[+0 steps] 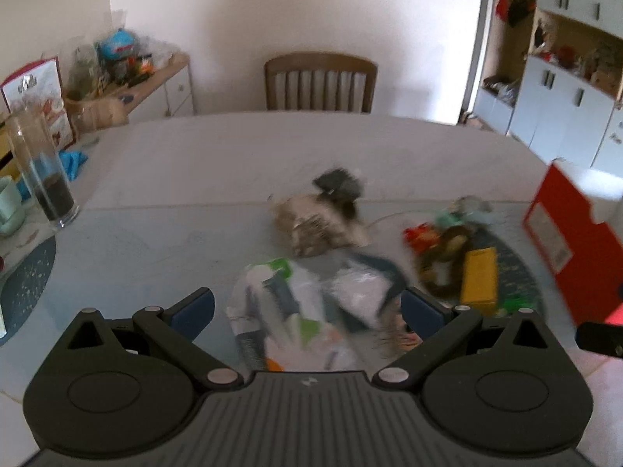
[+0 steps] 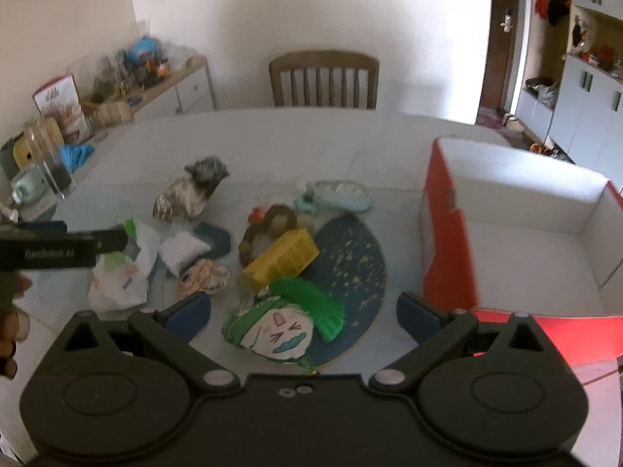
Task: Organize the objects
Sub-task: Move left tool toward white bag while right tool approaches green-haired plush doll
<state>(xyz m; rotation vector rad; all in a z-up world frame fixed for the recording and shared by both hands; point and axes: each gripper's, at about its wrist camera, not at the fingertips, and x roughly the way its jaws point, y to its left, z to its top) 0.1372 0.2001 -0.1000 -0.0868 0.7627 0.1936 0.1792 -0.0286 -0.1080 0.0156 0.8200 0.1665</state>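
Observation:
A pile of small objects lies on the table. My left gripper point(image 1: 309, 307) hovers open over a crumpled white plastic bag point(image 1: 288, 311) printed green and grey, blurred by motion. My right gripper point(image 2: 303, 315) is open above a paper clown face with green hair point(image 2: 280, 327). Past it lie a yellow box point(image 2: 284, 258), a brown ring-shaped toy point(image 2: 264, 229), a pale blue object point(image 2: 335, 196), a small white pillow point(image 2: 183, 251) and a beige and grey plush toy point(image 2: 190, 194). The left gripper's body point(image 2: 58, 249) shows at the left edge of the right wrist view.
An open red box with a white inside point(image 2: 525, 210) stands at the right of the table. A dark blue round placemat point(image 2: 350, 272) lies under some objects. A tall glass point(image 1: 43, 171) and a mint cup point(image 1: 7, 210) stand far left. A wooden chair point(image 1: 319, 81) is behind the table.

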